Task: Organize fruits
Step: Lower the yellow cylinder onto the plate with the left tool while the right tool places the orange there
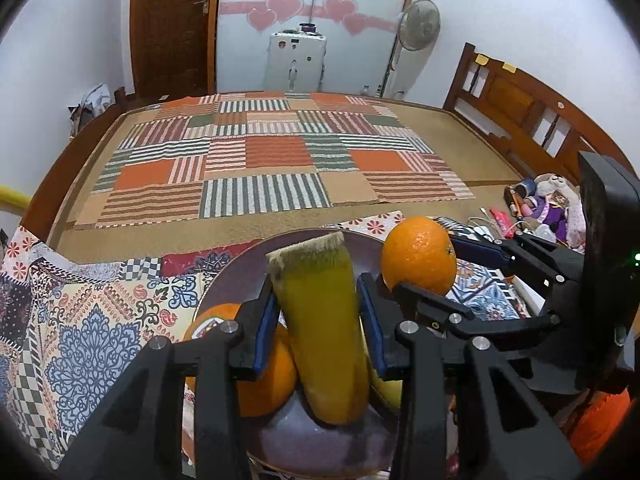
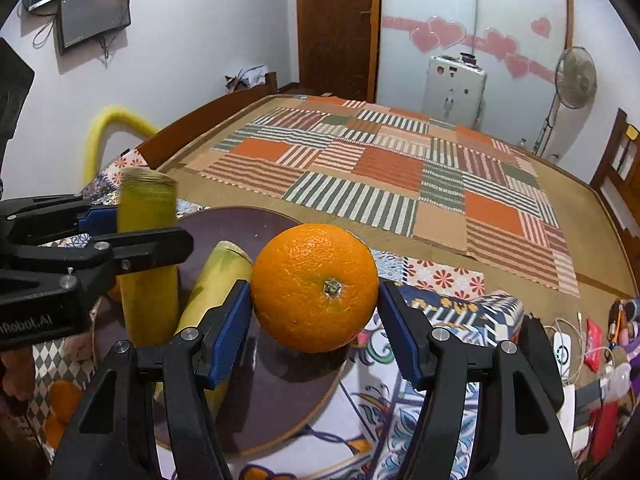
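Patchwork cloth (image 2: 440, 280) covers the near edge of a bed, bearing a purple plate (image 2: 248, 224). Left gripper (image 1: 318, 312) has its fingers clenched on a yellow-green banana piece (image 1: 320, 320), upright over the plate. Right gripper (image 2: 314, 312) grasps an orange (image 2: 316, 286) at the plate's 3 o'clock rim. On the plate lie a second banana piece (image 2: 216, 280) and another orange (image 1: 264, 384), at the held banana's 8 o'clock.

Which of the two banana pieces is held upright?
The piece in the left gripper, standing upright over the plate; the other piece lies on the plate.
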Demonstrator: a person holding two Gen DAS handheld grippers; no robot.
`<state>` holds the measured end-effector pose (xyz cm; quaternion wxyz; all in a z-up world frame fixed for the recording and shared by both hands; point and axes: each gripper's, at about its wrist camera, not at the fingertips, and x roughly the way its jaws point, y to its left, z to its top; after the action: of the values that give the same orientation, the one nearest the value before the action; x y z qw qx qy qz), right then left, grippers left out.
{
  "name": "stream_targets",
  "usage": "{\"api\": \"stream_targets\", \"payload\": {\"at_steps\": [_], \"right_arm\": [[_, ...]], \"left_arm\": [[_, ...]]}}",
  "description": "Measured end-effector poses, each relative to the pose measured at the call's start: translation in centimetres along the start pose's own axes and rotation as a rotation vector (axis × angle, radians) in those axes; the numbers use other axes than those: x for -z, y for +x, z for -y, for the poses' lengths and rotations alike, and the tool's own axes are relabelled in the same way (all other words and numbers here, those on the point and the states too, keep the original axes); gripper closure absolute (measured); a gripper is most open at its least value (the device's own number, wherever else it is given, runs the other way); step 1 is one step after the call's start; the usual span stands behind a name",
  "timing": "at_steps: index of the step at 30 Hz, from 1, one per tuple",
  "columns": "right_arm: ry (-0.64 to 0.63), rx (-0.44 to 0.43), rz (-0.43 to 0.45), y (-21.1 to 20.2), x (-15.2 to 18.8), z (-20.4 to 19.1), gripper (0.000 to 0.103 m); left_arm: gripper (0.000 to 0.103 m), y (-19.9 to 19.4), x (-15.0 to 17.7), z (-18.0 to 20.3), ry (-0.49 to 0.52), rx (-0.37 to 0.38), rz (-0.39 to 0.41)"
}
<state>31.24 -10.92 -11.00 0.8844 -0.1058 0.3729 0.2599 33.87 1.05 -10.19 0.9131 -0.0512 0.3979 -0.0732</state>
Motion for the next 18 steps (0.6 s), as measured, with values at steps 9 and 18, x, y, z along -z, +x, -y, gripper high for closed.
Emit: {"api": "stream_targets", "payload": {"at_steps": [9, 18], "right_arm": [[-0.001, -0.022, 0.001, -0.3, -0.3, 0.0, 0.041], [-0.022, 0.002, 0.086, -3.4, -0.8, -1.1, 0.041]], "left_arm": [[0.057, -0.4, 0.0, -0.8, -0.007, -0.003, 0.018], [0.057, -2.3, 0.9, -0.2, 0.023, -0.024, 0.046]]}}
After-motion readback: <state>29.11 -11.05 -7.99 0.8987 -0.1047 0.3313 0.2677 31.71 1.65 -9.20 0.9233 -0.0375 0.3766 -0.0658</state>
